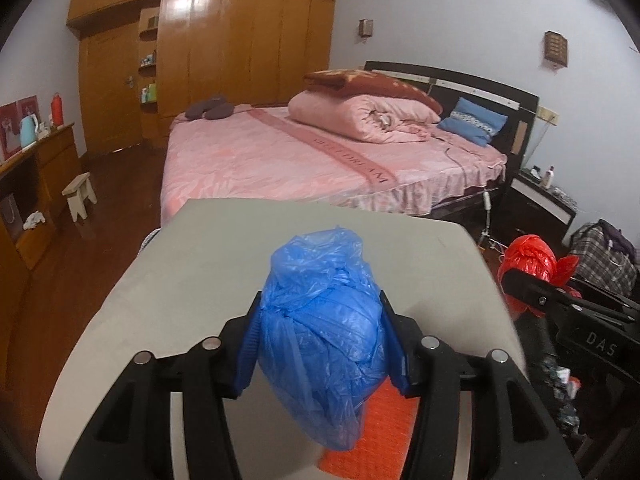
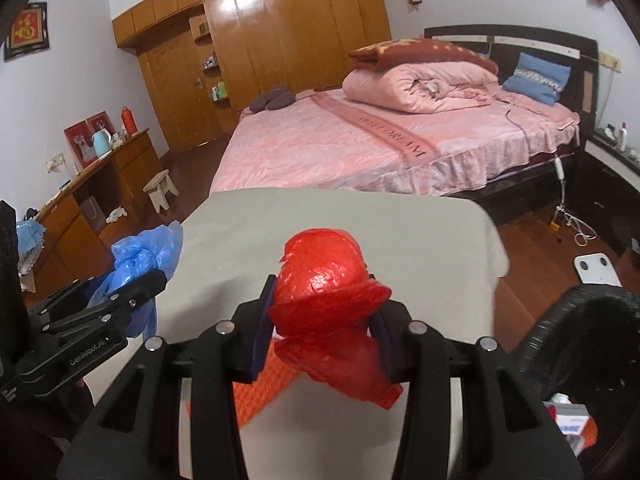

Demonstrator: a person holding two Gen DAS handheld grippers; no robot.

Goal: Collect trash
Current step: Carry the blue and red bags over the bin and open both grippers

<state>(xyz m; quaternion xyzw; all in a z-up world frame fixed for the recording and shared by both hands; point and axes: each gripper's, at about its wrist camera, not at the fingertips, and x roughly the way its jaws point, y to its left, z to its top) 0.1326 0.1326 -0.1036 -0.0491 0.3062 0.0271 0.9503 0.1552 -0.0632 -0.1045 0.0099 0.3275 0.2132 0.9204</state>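
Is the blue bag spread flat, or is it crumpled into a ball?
Crumpled. The blue bag is a wrinkled, rounded bundle squeezed between the left tongs, held above the grey table.

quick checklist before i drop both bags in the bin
1. Left gripper shut on blue bag: ok.
2. Right gripper shut on red bag: ok.
3. Both bags lifted off the table: ok.
4. Bin at lower right, mouth open: ok.
5. Room left in the bin: cannot tell, some trash inside.
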